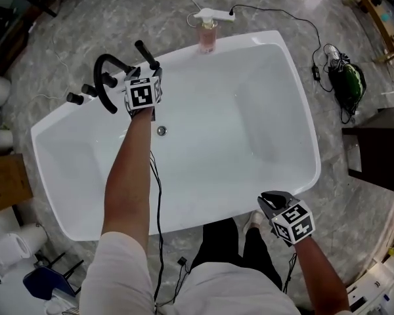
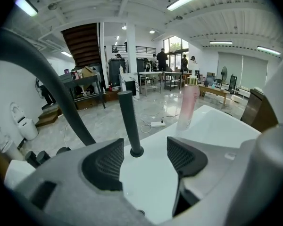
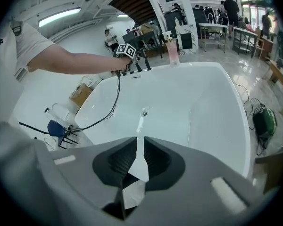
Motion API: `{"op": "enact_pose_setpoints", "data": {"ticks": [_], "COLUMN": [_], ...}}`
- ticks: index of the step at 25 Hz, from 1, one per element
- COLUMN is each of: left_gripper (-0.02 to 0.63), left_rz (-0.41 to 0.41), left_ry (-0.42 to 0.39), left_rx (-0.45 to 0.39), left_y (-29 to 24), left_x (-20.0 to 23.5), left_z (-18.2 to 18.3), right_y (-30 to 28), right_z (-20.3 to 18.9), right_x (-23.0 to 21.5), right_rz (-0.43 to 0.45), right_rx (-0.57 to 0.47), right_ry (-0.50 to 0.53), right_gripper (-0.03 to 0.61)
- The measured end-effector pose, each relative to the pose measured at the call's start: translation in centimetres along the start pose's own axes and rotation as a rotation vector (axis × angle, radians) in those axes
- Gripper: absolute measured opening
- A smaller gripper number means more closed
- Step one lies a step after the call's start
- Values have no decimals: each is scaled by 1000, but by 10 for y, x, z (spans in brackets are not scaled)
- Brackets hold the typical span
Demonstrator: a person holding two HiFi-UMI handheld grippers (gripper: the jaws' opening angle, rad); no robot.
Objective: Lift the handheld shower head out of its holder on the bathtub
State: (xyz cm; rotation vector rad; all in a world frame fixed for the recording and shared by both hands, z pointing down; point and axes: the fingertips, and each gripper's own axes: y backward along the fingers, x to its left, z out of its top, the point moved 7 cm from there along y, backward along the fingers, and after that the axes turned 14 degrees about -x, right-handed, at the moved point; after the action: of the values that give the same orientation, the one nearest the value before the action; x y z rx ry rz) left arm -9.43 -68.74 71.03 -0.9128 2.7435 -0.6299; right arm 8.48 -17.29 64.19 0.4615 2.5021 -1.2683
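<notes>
The black handheld shower head (image 1: 146, 54) stands upright in its holder on the far-left rim of the white bathtub (image 1: 285, 71). In the left gripper view its slim black handle (image 2: 129, 119) rises from a round base just ahead of the jaws. My left gripper (image 1: 146, 72) is open, its jaws either side of that base without touching it (image 2: 144, 157). My right gripper (image 1: 270, 201) hovers at the tub's near rim, shut with nothing held (image 3: 140, 149).
A curved black spout (image 1: 105, 77) and black knobs (image 1: 74, 98) sit left of the shower head. A pink bottle (image 1: 207, 37) stands on the far rim, with a power strip (image 1: 215, 15) behind it. The overflow (image 1: 161, 130) is on the tub's inner wall. A green bag (image 1: 348, 83) lies on the floor to the right.
</notes>
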Motion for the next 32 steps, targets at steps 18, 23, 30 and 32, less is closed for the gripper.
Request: {"op": "enact_pose_setpoints", "data": {"ticks": [18,23,30,32], "left_gripper": [255,171,141,141], "left_rz": [61,49,44,45], "left_ry": [-13,4,-45,-53], "left_rx": [4,30,10,-1], "left_y": [-87,-95,-81,-75], "left_x": [32,33,24,22], "left_z": [-4,-5,-1,3], "right_y": [-47,-54,-59,-60], "right_z": [-22,-17,-16,-16], "right_x": [-32,-29,-30,-29], "right_rz": [18,34,39,42], "right_rx": [75,76,77,86], "right_ry": [-35,-32,-12,-3], "right_gripper": [61,61,60,60]}}
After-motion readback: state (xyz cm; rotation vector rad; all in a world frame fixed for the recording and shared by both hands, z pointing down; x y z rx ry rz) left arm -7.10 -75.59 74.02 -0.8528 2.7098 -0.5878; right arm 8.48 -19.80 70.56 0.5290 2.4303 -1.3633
